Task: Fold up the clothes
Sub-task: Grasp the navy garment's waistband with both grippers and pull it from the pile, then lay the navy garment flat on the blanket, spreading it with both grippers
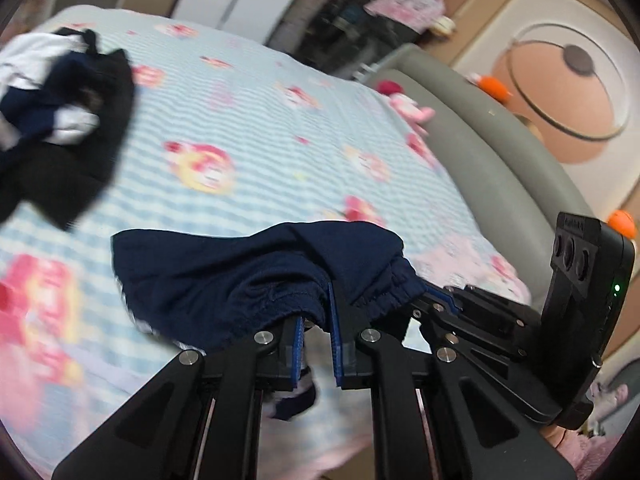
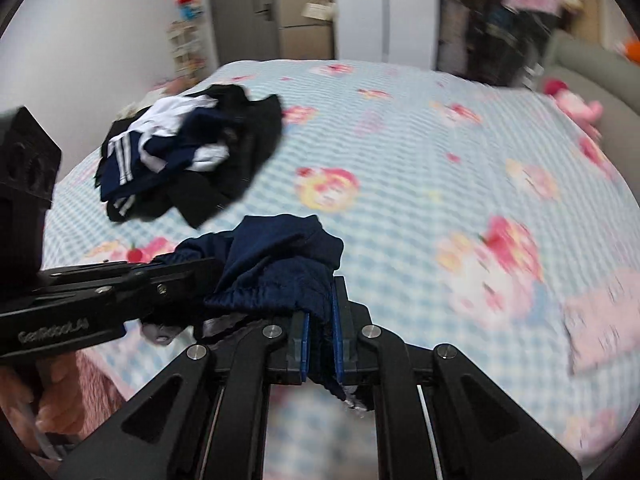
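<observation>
A navy blue garment with an elastic waistband (image 1: 256, 272) hangs bunched between both grippers above the bed. My left gripper (image 1: 318, 308) is shut on its waistband, blue pads pinching the cloth. The right gripper (image 1: 444, 298) reaches in from the right in the left wrist view and grips the same band. In the right wrist view the navy garment (image 2: 280, 264) is clamped in my right gripper (image 2: 320, 312), and the left gripper (image 2: 192, 270) comes in from the left, shut on the cloth. A heap of dark and white clothes (image 2: 188, 152) lies farther back on the bed.
The bed carries a light blue checked sheet with pink cartoon prints (image 2: 400, 152). A grey padded headboard (image 1: 492, 168) runs along the right, with a pink plush toy (image 2: 576, 108) by it. A pink folded cloth (image 2: 604, 316) lies at the right. A hand (image 2: 60, 396) holds the left gripper.
</observation>
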Tool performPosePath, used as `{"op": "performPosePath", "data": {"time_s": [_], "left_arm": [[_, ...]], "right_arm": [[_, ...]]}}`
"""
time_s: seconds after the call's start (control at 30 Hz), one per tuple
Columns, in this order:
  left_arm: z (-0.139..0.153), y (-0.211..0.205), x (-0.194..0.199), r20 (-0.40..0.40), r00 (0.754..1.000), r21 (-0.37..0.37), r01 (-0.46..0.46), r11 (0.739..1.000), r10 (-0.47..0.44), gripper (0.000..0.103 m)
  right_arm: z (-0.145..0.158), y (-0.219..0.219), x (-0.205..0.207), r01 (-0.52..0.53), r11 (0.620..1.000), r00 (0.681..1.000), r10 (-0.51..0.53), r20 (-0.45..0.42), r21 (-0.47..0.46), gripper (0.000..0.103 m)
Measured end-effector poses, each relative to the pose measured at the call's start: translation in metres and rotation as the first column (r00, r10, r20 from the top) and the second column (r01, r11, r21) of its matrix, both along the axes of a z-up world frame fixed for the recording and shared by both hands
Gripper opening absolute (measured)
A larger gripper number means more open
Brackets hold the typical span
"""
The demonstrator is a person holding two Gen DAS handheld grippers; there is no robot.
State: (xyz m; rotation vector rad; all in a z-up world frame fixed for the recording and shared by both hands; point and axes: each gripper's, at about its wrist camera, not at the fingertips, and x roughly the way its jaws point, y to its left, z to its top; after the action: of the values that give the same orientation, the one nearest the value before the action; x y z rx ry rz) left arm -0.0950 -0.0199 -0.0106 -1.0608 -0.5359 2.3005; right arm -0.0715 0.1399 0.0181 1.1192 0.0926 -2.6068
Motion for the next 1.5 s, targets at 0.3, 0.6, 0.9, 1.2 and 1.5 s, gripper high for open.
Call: {"op": "performPosePath", "data": {"time_s": [0.3,0.6,0.9,1.2,1.5], "left_arm": [[-0.015,0.049,0.022,0.056,0.998,-0.09,-0.016,0.996,0.021,0.016],[-0.056,0.01,0.038,0.116,0.983,-0.218,-0.111,0.97,0.139,0.039],[-0.054,0.009,0.042,0.027,0.993,-0.283,-0.106,0.953,0.119,0.062],[-0.099,0.047,0.019,0.113,0.992,-0.371,-0.005,0.928,0.051,0.035],[-0.069,0.023,0.02,-0.026,0.978,-0.435,-0.196,0.879,0.205,0.015]], "right_arm": [[-0.032,0.068,0.027,0.082,0.997,0.993,-0.081,0.084,-0.012,0.019],[-0.102,0.099,0.034,0.189,0.979,0.95,-0.163,0.265,-0.075,0.033],[-0.084,0.124,0.042,0.225,0.954,0.957,-0.179,0.228,-0.196,0.035],[-0.131,0.109,0.02,0.191,0.966,0.925,-0.118,0.36,-0.175,0.046],[-0.128,0.107,0.02,0.227,0.973,0.936,-0.209,0.282,-0.034,0.029]]}}
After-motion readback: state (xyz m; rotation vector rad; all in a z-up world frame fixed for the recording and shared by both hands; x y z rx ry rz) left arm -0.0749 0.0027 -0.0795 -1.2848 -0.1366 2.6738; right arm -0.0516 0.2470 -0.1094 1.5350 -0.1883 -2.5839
